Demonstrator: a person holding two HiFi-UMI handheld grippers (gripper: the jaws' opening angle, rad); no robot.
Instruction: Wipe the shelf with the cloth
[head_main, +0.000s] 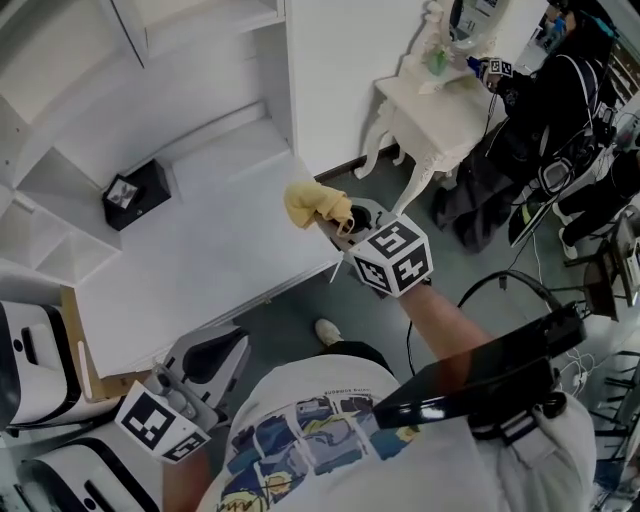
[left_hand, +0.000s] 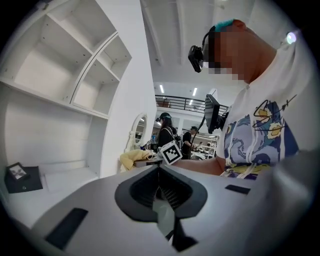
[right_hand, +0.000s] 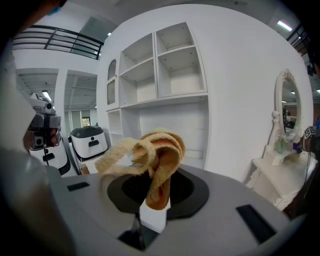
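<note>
Our left gripper (head_main: 214, 358) hangs low and close to our body, just under the front edge of the flat white shelf board (head_main: 200, 260). Its jaws are pressed together with nothing between them. Well ahead of it, a small black square box (head_main: 137, 193) sits on the board. Further right, our bare right forearm (head_main: 445, 320) stretches forward and holds the right gripper (head_main: 338, 222) at the board's near right corner. Its jaws are clamped on the crumpled yellow terry cloth (head_main: 315, 203), which bunches out past the jaw tips and loops upward. We cannot tell whether the cloth touches the board. Beyond the tips stands a tall white shelving unit with open compartments (right_hand: 165, 65).
</note>
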